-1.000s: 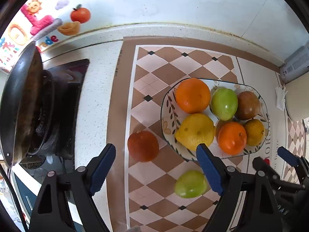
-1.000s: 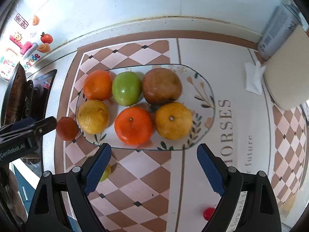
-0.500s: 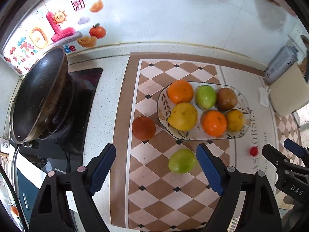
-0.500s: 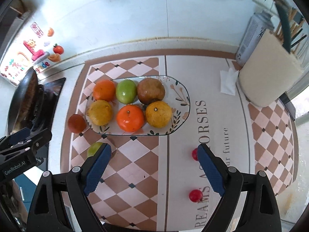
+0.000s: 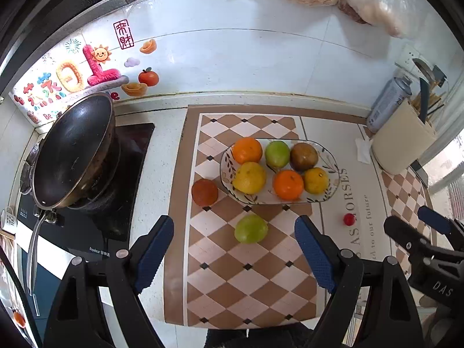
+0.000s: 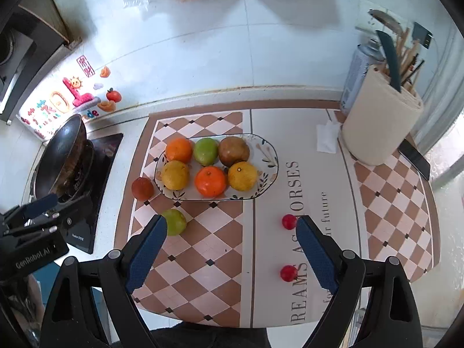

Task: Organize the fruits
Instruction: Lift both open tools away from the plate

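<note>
An oval patterned plate [image 5: 333,185] [image 6: 269,156] on the checked mat holds several fruits: oranges, a green apple, a brown fruit and yellow citrus. Off the plate lie a dark red-orange fruit [image 5: 204,192] [image 6: 142,189], a green apple [image 5: 250,228] [image 6: 174,221] and two small red fruits [image 6: 288,221] [image 6: 288,273], one of which shows in the left wrist view [image 5: 349,219]. My left gripper [image 5: 234,248] is open and empty, held above the mat in front of the green apple. My right gripper [image 6: 232,246] is open and empty, raised over the mat's front.
A black wok [image 5: 72,150] sits on the stove [image 5: 121,203] at left. A cream utensil holder [image 6: 380,127], a spray can [image 6: 358,75], a tissue [image 6: 327,137] and a phone [image 6: 414,159] stand at the right. The tiled wall is behind.
Both grippers have pulled back and up from the plate, so the fruits look smaller and more of the counter shows. Both stay open. No fruit has moved.
</note>
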`<action>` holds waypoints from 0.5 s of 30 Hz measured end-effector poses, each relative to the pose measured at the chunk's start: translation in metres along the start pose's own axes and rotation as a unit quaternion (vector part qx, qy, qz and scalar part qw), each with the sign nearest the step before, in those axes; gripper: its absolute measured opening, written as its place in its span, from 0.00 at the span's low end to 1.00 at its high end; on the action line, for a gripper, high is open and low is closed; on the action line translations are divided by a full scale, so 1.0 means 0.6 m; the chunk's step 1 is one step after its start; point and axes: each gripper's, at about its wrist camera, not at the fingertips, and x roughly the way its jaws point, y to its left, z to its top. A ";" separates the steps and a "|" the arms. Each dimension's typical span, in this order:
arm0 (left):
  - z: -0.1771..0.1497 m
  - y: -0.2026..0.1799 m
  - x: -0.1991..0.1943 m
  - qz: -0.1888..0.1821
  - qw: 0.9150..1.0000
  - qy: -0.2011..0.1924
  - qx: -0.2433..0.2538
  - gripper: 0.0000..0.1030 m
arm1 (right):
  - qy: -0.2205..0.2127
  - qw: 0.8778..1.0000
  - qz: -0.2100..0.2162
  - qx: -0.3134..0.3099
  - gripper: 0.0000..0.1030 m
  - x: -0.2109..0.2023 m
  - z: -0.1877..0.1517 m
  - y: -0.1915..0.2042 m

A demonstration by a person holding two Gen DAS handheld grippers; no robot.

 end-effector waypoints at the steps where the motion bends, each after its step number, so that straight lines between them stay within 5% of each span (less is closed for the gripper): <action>1: -0.004 -0.001 -0.005 -0.002 1.000 -0.001 -0.001 0.83 | -0.001 1.000 0.000 0.003 0.90 -0.004 -0.002 -0.002; 15: -0.015 -0.009 -0.017 -0.004 1.000 -0.007 0.002 0.83 | 0.002 1.000 0.004 0.010 0.90 -0.017 -0.008 -0.008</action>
